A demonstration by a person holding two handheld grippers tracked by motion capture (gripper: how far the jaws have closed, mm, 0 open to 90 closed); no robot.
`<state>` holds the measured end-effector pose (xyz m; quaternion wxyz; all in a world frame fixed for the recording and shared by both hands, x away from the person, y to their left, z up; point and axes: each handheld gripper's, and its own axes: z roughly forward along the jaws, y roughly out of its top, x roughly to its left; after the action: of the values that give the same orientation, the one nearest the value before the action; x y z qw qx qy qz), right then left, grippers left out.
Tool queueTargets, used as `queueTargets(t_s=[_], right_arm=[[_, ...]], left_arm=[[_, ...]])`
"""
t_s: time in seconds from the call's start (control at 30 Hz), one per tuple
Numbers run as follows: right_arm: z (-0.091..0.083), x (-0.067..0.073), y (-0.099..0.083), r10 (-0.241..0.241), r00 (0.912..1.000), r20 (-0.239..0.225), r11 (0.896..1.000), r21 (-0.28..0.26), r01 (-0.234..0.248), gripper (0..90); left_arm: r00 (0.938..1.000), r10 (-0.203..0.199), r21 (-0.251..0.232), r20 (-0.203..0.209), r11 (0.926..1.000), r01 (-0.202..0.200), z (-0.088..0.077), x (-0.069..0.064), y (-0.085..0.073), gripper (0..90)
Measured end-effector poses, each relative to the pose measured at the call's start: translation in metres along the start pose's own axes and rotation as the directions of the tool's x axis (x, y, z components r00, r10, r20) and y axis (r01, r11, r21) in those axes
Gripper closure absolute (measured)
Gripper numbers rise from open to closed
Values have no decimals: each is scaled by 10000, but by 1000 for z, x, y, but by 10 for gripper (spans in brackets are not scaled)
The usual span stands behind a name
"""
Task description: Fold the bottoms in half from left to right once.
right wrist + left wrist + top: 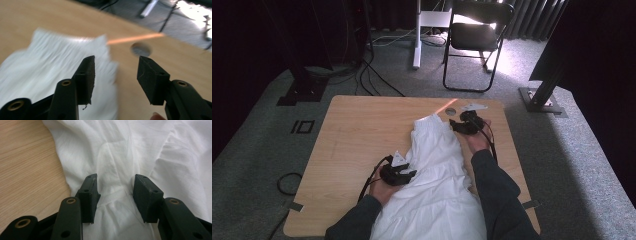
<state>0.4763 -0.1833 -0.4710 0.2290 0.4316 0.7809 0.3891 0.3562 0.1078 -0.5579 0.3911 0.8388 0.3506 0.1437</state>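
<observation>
On the wooden table (352,140), a white garment (439,170) is lying with its long axis running from the person's edge toward the far right corner. Left gripper (115,195) is straddling a fold, jaws apart; right gripper (116,75) is gaping by the far end. Pinching one layer risks dragging the cloth crooked

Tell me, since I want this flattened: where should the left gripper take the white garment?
Probably the raised gathered fold of the white garment, already between the open left gripper jaws. Come straight down from above; the ridge stands proud of the wooden table, so the jaws can close across it.
</observation>
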Motion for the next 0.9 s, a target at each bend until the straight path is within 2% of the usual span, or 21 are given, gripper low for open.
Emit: queueTargets(t_s=[0.03, 0.1, 0.13, 0.2, 0.23, 0.33, 0.4, 0.5, 0.57, 0.63, 0.7, 0.73, 0.77, 0.8, 0.83, 0.87, 0.9], right_arm=[[2, 4, -6, -255, 9993, -261, 9993, 275, 263, 504], [9, 11, -19, -913, 9955, -266, 9917, 880, 933, 497], [14, 13, -25, -995, 9945, -333, 9876, 1184, 1028, 473], [24, 13, -36, -757, 9961, -460, 9833, 1621, 822, 420], [30, 13, -41, -548, 9969, -562, 9798, 1891, 645, 388], [42, 15, -54, -611, 9963, -605, 9677, 2411, 740, 349], [44, 17, -58, -513, 9965, -658, 9686, 2397, 657, 358], [46, 18, -56, -404, 9972, -628, 9712, 2321, 540, 392], [48, 19, -55, -398, 9976, -564, 9721, 2286, 517, 393], [51, 21, -54, -271, 9982, -538, 9744, 2216, 384, 392], [53, 23, -54, -84, 9986, -519, 9767, 2139, 193, 387], [54, 24, -54, -69, 9989, -469, 9776, 2098, 166, 390], [53, 26, -54, -3, 9992, -407, 9777, 2097, 89, 397], [53, 27, -55, 34, 9994, -338, 9780, 2085, 37, 401], [52, 28, -56, 67, 9995, -295, 9786, 2059, -4, 404], [50, 30, -57, 95, 9996, -251, 9793, 2022, -43, 409], [48, 32, -59, 129, 9997, -218, 9801, 1985, -84, 415]], left_arm=[[10000, -34, 32, -56, 10000, 34, 0, 0, 0, 547], [9996, -61, 74, -276, 10000, 63, 0, 2, 2, 535], [9990, -117, 92, -423, 9999, 121, 1, 3, 3, 527], [9955, -416, 195, -846, 9989, 434, 0, 8, 6, 500], [9939, -647, 262, -888, 9974, 673, -1, 11, 8, 495], [9874, -1082, 173, -1157, 9937, 1109, -7, 21, 18, 500], [9865, -1067, -108, -1243, 9943, 1062, -14, 24, 29, 498], [9879, -752, -319, -1355, 9969, 715, -14, 25, 48, 453], [9899, -443, -324, -1350, 9987, 402, -6, 23, 60, 425], [9890, -62, -78, -1480, 10000, 51, 8, 20, 68, 402], [9837, 276, 250, -1774, 9994, -235, 26, 19, 72, 398], [9741, 454, 475, -2215, 9982, -357, 35, 19, 72, 405], [9609, 587, 727, -2705, 9965, -404, 42, 21, 70, 449], [9557, 381, 889, -2919, 9960, -125, 47, 26, 68, 503], [9551, 22, 985, -2964, 9947, 283, 50, 31, 66, 569], [9513, -338, 972, -3063, 9930, 666, 50, 36, 63, 618], [9503, -658, 794, -3043, 9924, 942, 49, 39, 60, 642]])
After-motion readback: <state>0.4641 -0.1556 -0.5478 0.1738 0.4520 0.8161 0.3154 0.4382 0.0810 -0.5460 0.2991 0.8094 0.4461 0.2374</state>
